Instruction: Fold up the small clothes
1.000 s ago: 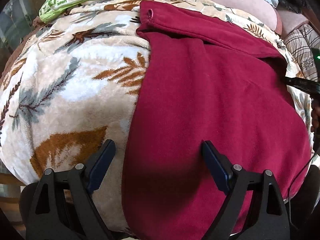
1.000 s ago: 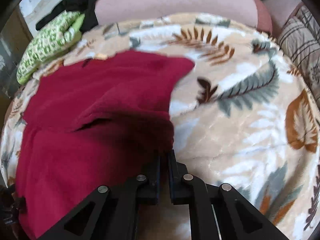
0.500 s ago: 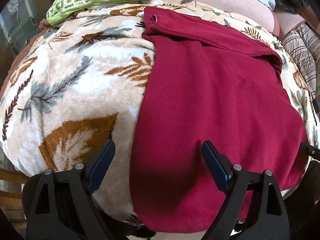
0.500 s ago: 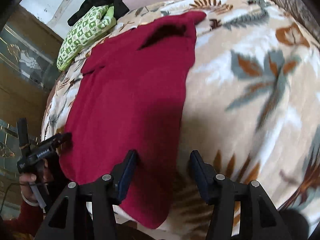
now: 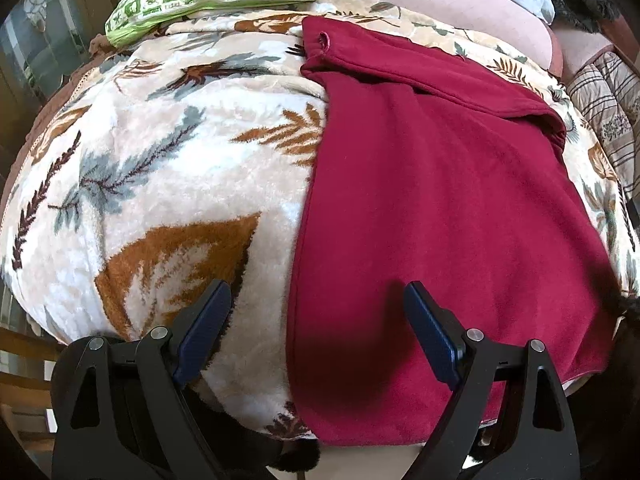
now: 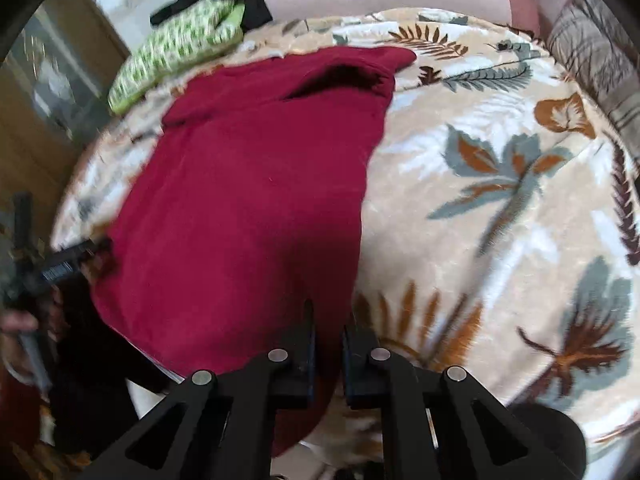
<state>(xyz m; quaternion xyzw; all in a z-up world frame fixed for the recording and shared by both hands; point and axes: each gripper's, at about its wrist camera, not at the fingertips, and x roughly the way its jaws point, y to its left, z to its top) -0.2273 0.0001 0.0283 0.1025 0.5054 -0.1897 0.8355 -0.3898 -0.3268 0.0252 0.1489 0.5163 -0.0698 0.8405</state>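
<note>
Red garment hem now nipped in right tongs, previously agape; left tongs wide, empty.

No text, brand, number or sign is showing clearly enough to read in either view. One small white label is sitting on the black device far left of the right gripper's fingers, beyond the red cloth's edge, but its print is blurring into illegibility.

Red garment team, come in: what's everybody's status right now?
Left gripper open, above garment's near edge. Right gripper closed on red garment hem. Garment flat on leaf blanket. Nothing blocking.
</note>
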